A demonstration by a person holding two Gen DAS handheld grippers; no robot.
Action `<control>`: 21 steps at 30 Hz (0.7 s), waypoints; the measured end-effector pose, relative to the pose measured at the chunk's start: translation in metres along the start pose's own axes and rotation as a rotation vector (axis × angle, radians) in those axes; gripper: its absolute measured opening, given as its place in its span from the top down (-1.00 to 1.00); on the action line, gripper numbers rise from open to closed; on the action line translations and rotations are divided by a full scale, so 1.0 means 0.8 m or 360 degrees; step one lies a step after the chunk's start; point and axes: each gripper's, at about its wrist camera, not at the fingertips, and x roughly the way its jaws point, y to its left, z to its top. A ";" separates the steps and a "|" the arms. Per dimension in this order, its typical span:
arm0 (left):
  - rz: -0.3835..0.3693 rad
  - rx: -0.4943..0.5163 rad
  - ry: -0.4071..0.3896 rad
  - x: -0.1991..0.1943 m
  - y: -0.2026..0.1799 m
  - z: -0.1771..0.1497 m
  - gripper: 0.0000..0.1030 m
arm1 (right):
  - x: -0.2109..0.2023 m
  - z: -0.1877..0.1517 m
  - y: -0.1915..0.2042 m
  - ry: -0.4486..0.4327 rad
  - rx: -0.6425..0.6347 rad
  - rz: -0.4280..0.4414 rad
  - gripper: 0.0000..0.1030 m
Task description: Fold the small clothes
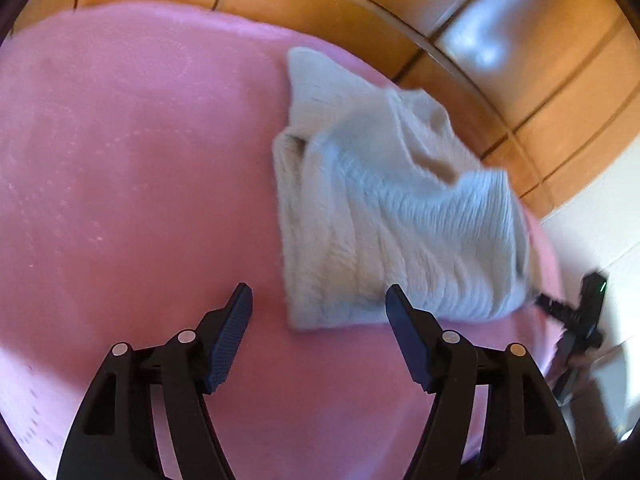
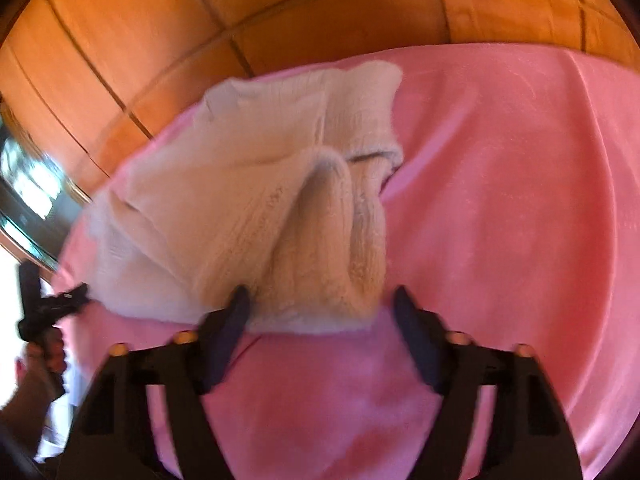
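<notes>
Holding both tools open and empty, I see the knit sweater (image 1: 384,208) just ahead of my left tool (image 1: 319,300), its hem between my right tool's (image 2: 320,300) jaws.

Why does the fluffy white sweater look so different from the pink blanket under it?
The white sweater is small and bunched into folds; the pink blanket is big and spread nearly flat. The sweater looks ribbed and fuzzy; the blanket looks smooth. The sweater lies on top, near one edge of the blanket; the blanket lies under it and reaches far past it. Both are soft cloth, and neither is held by a gripper.
</notes>
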 end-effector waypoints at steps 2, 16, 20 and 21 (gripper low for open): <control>0.0002 0.0039 0.0020 0.009 -0.011 -0.001 -0.11 | 0.014 0.008 0.007 -0.0005 -0.0009 -0.0030 0.27; -0.0100 0.0093 0.0019 -0.067 -0.027 -0.038 0.77 | -0.088 -0.049 0.029 -0.0133 0.0143 0.0176 0.75; -0.0145 0.0055 0.0076 -0.097 -0.021 -0.076 0.77 | -0.111 -0.082 0.028 -0.0102 0.0201 0.0209 0.76; -0.0138 0.0040 0.0100 -0.101 -0.019 -0.086 0.77 | -0.117 -0.091 0.024 -0.0087 0.0211 0.0202 0.75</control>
